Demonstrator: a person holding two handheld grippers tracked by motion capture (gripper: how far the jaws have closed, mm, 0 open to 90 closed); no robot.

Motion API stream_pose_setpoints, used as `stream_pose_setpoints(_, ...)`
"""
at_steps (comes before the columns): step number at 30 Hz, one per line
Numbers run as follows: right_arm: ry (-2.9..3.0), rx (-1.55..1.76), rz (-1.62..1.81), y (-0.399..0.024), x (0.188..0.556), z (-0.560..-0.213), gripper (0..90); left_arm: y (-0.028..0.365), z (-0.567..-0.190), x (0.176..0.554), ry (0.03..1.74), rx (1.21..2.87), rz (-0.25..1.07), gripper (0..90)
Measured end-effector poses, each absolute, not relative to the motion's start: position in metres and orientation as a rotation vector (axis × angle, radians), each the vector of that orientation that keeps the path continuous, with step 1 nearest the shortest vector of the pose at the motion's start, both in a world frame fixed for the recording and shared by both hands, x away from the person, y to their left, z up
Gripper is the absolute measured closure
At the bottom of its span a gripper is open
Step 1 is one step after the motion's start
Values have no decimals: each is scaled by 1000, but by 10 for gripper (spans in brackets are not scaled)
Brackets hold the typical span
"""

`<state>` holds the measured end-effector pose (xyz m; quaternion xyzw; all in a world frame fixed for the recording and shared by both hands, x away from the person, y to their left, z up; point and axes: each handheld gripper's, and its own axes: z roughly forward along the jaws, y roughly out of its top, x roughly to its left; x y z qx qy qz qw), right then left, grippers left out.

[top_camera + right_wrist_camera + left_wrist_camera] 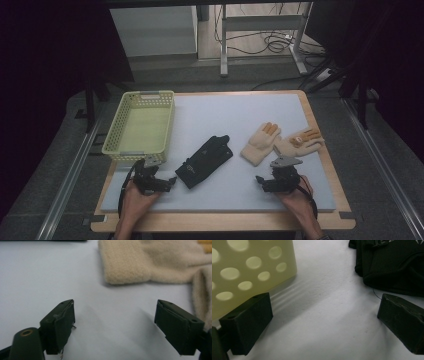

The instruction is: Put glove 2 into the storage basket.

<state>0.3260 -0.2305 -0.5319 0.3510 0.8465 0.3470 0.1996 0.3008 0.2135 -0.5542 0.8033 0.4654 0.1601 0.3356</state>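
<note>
A black glove (207, 160) lies on the white mat (220, 112) in the middle. To its right are two cream knit gloves with orange fingertips, one (260, 142) beside the other (300, 142). My left gripper (171, 182) rests low on the mat by the basket's near corner, open and empty, with the black glove (392, 265) just ahead to its right. My right gripper (260, 183) sits near the front right, open with bare mat between its jaws (115, 322). The cuff of a cream glove (140, 262) lies just beyond it, and the second one (202, 290) is at its right.
A pale yellow perforated basket (112, 132) stands empty at the mat's left; its wall (249, 270) is right against my left gripper's left jaw. The wooden table edge (220, 222) runs along the front. Metal rails, desk legs and cables lie beyond the table.
</note>
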Motion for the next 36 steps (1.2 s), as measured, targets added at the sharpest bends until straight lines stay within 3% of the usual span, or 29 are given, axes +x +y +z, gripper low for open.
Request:
stream_pose_setpoints(16,2372,1019,979,-233,328,-533,147,200,-528,291,1089,2137,340,16)
stream_pose_setpoints(29,2371,1016,978,-233,328,-533,147,131,-517,324,961,2217,275,0)
stream_pose_setpoints(36,2368,1016,979,-232,328,-533,147,97,-525,343,958,2300,375,0)
